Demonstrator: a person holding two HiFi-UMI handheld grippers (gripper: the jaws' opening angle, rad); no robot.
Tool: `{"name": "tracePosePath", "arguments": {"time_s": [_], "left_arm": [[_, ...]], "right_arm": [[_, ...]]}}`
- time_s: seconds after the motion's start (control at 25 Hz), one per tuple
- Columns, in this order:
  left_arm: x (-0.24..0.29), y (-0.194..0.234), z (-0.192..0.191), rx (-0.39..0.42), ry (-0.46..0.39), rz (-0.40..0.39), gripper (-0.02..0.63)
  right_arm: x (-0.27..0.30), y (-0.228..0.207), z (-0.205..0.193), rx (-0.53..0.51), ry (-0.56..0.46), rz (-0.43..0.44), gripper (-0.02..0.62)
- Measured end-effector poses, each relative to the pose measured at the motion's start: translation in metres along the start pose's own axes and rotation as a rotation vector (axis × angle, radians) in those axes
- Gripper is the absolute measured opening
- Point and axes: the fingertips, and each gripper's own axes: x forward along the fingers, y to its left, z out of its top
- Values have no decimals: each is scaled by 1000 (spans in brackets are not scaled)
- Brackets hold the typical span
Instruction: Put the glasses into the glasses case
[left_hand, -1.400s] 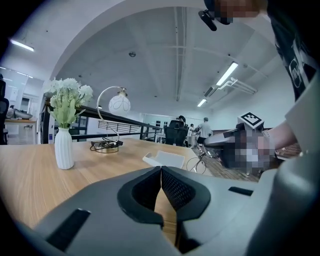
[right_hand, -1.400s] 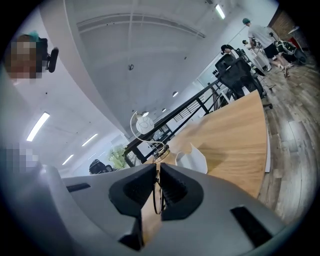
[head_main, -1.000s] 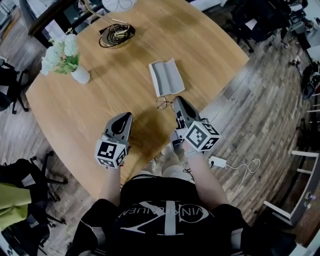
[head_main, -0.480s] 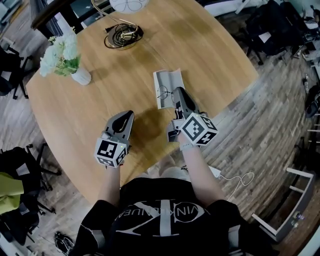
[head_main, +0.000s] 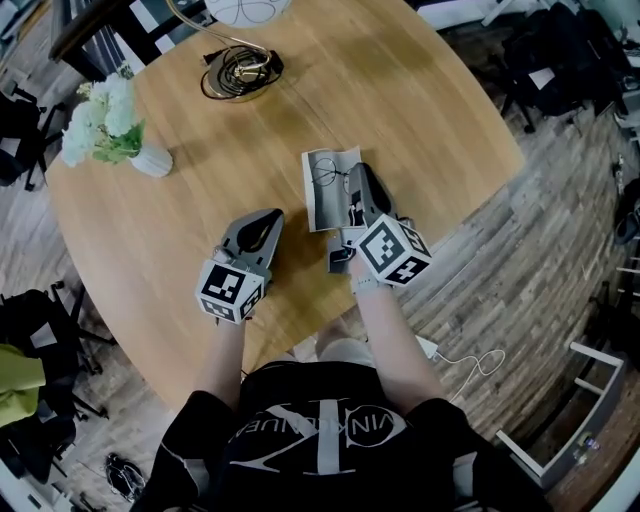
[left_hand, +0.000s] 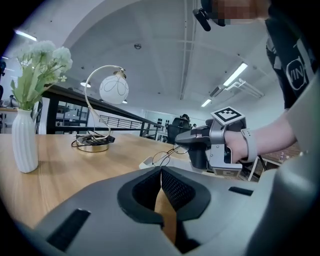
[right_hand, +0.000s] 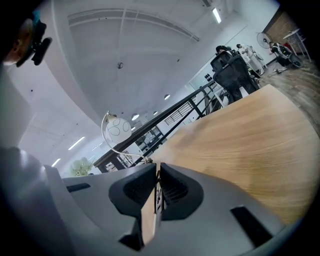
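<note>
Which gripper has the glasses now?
The right gripper: it is shut on the glasses over the open case. The left gripper is shut on nothing, off to the case's side.

Head view: sits above the person, looks steeply down on the round table (head_main: 420, 120) from well up, so the whole top plus the floor around it is in frame. Left gripper view: low over the tabletop, near level, looks along its own jaws across the wood toward the lamp (left_hand: 113, 90), with the vase (left_hand: 24, 142) at its left edge and the right gripper (left_hand: 179, 141) close at its right. Right gripper view: also low, horizon tilted, faces across the table to the far edge. Overlap – lamp in all three; vase and right gripper in head and left gripper views
</note>
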Motion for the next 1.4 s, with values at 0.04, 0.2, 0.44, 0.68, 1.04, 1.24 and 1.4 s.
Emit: {"name": "tracePosePath", "arguments": {"time_s": [0.04,0.2,0.44,0.68,1.04,1.24,1.4], "left_arm": [[6,-1,0,-7,-2,-7,18],[26,-1,-1,-41,-7,-19,18],[42,-8,-5,-30,14,-36,18],[52,-19,-6,-10,35,-78,18],[43,-10,-5,-9,39,-58,18],[39,-6,-2,-18,26,-49,18],[35,-5,-3,-21,26,-47,18]], "right_arm": [[1,-2,1,12,-7,-1,40],[2,-9,5,51,-23,-14,40],[4,-19,-2,90,-28,-52,40],[1,-15,-18,21,38,-82,41],[-20,-19,-38,4,105,-107,41],[-31,-23,-51,9,150,-121,41],[-42,-28,-64,53,186,-136,41]]}}
